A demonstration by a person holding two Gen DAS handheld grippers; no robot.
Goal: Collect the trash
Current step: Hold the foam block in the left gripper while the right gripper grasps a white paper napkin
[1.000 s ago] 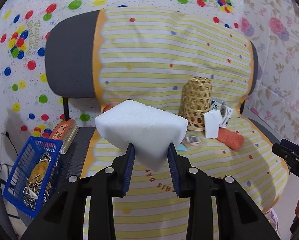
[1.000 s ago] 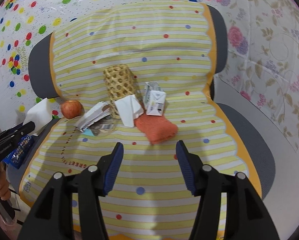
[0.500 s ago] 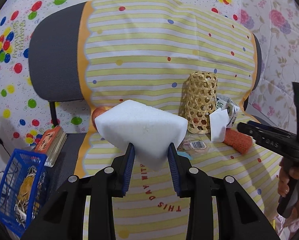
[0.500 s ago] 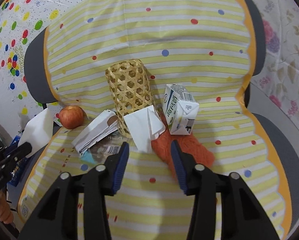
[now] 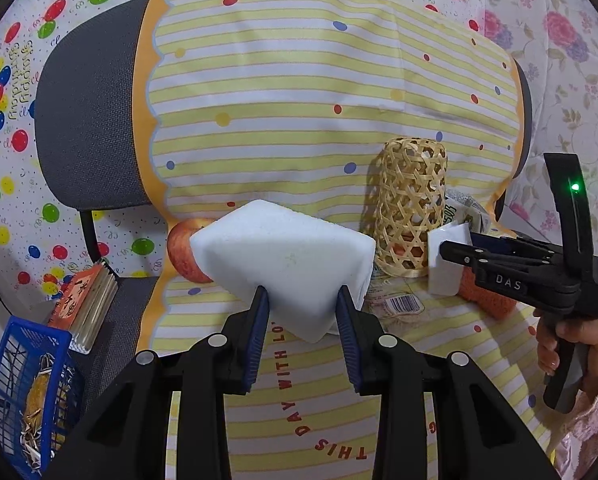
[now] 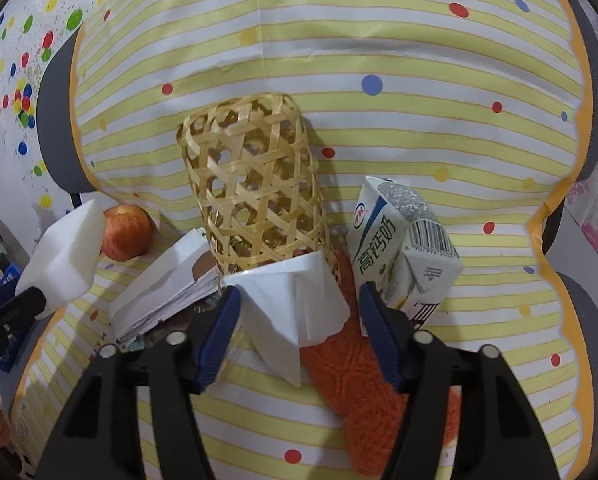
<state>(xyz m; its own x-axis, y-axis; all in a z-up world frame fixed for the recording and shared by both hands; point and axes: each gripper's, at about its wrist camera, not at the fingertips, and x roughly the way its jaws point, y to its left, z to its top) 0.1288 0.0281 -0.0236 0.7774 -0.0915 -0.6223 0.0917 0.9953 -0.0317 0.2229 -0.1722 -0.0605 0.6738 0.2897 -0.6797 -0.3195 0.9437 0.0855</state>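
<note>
Foam (image 5: pixel 283 256) clamped in left gripper (image 5: pixel 302 330), ready to bin | right gripper (image 6: pixel 299 320) open, straddling tissue (image 6: pixel 295 312) before basket (image 6: pixel 255 184), to grab

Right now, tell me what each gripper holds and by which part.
The left gripper pinches the white foam block by its lower corner. The right gripper holds nothing; its open jaws straddle the folded tissue.

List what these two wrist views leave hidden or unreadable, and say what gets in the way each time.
- Apple, left wrist view: its right part hides behind the white foam block.
- Wicker basket, right wrist view: contents unclear through the weave; the folded tissue covers its lower edge.
- Orange cloth, right wrist view: partly under the tissue and the milk carton.
- Blue crate, left wrist view: cut off by the frame edge.
</note>
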